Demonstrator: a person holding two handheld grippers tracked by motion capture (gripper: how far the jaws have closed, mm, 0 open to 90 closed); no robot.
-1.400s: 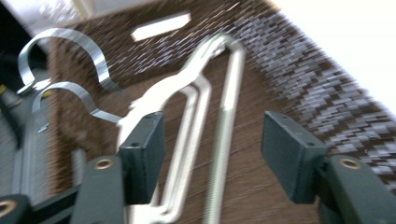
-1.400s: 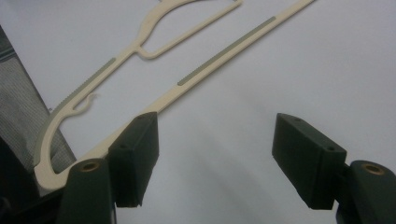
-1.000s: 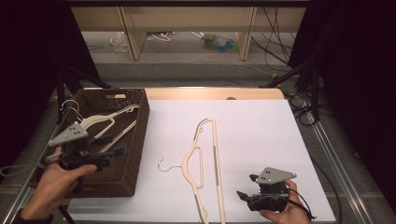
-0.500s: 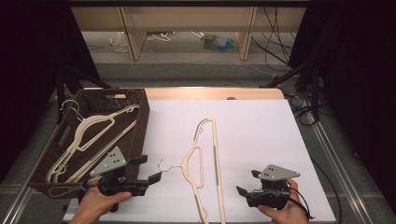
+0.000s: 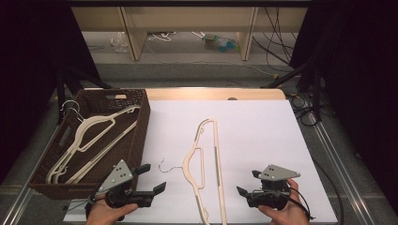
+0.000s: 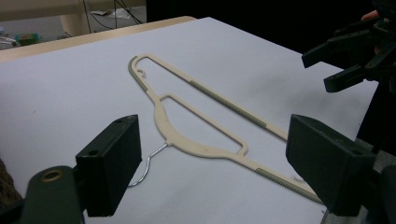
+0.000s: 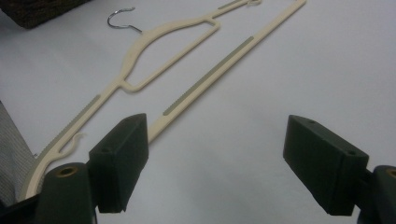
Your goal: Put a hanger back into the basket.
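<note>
Cream hanger (image 5: 206, 164) with metal hook (image 5: 165, 165) flat on white sheet, both grippers (image 5: 152, 180) (image 5: 246, 185) released, empty

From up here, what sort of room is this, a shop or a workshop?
Probably a lab recording bench: a white-covered table ringed by black curtains, loose cables behind it, and a person's hand-held left gripper and right gripper beside a cream hanger.
</note>
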